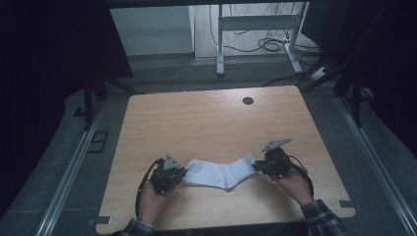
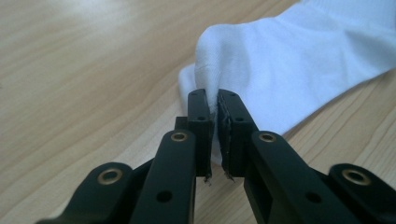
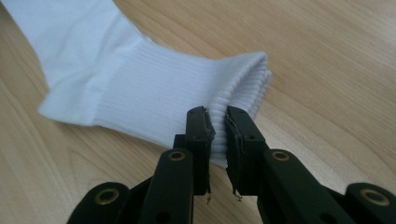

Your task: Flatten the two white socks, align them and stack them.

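High view: a white sock (image 1: 223,172) lies flat on the wooden desk (image 1: 211,123), near the person's edge, and is bent at the heel. The left tool (image 1: 181,176) meets its toe end and the right tool (image 1: 256,166) meets its cuff end, each carried in a hand coming in from below. The two tools are well apart, with the sock spanning the space between them. The rest of the desk is bare apart from a dark cable hole (image 1: 248,101) near the far edge.

Left gripper view: the left tool (image 2: 212,135) has its jaws pressed nearly together, pinching a raised fold of the sock (image 2: 289,65) at the toe. The cloth rises into a small hump just beyond the jaws; the remainder rests on the desk (image 2: 79,70).

Right gripper view: the right tool (image 3: 215,140) is pinching the ribbed cuff of the sock (image 3: 154,88) at its open edge, with a narrow gap left between the jaws where the cloth sits. The cuff edge is lifted slightly off the desk (image 3: 327,70).

Judgement: both ends appear secured, so the step in hand is the grip before a fold or a lift. The next move probably calls for bringing one end over to the other, or raising both together, with both pinches kept firm so the thin toe fold does not slip free.
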Available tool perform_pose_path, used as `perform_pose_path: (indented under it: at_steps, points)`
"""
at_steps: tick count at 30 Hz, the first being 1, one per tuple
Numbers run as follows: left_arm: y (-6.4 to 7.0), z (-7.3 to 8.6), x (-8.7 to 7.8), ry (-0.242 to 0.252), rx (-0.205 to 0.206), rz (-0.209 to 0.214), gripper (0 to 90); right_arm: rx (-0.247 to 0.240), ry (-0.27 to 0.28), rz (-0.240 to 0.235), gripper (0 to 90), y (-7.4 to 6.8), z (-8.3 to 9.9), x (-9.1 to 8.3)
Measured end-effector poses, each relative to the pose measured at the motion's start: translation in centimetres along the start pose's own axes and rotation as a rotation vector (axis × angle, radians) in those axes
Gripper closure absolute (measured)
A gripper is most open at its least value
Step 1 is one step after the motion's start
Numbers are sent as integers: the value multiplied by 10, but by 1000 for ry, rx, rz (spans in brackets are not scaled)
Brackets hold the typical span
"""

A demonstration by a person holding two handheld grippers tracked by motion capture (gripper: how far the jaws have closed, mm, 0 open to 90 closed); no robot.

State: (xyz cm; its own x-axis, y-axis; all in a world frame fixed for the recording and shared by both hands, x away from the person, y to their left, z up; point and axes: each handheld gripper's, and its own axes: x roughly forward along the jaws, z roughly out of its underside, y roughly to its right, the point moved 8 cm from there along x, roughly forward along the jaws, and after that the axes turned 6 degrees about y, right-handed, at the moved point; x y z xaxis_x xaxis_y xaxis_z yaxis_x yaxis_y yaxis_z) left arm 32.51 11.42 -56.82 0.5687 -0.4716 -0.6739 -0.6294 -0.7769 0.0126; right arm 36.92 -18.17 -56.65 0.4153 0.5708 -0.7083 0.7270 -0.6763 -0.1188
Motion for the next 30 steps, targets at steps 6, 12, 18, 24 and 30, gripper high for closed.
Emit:
perform_pose_path:
  at_steps: [6,12,18,24,30]
  points:
    - [-2,3,5,-26,-9,-15,720,-13,-30,29,684,6,5,2]
    - [-7,-16,-6,85,-55,-42,495,-19,52,66,579,10,-11,-8]
    - [-4,-14,10,50,-52,-46,476,-35,50,85,544,11,-14,5]
    - [-5,-4,19,-7,-43,-64,478,-46,17,93,527,14,-7,17]
    - [-6,5,26,-55,-32,-59,479,-32,-6,83,497,16,-1,23]
